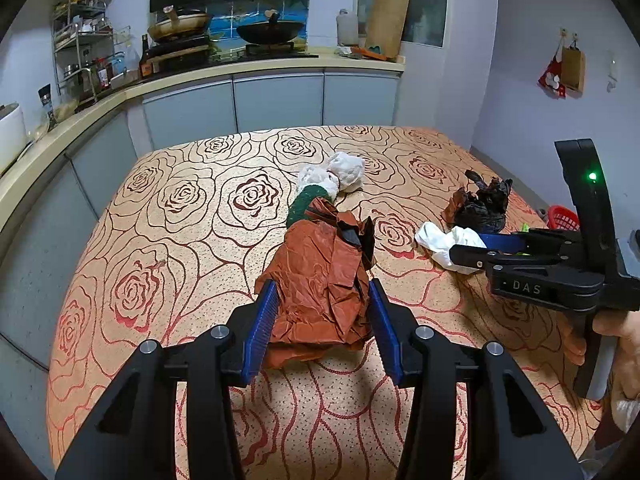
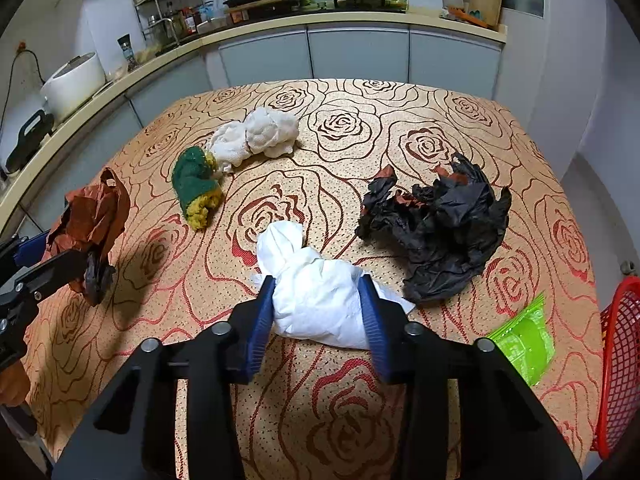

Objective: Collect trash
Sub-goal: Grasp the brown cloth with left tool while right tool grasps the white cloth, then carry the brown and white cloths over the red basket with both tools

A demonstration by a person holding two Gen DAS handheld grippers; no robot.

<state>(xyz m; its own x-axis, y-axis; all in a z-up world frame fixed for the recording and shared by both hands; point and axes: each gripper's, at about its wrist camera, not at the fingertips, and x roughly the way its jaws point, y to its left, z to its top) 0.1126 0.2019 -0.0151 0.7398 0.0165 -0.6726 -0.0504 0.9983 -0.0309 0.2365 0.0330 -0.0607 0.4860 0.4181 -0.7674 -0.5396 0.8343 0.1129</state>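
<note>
On rose-patterned table: left gripper clamps brown bag; right gripper clamps white tissue wad.

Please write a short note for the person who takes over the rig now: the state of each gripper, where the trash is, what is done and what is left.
Left gripper: shut on the brown crumpled bag.
Right gripper: shut on the white paper wad.
Still lying on the table: black crumpled bag, green and yellow sponge, white cloth, green packet near the right edge.
Red basket stands beside the table on the right; whether it holds anything cannot be seen.
Left: put away both held pieces, then collect the rest.
</note>
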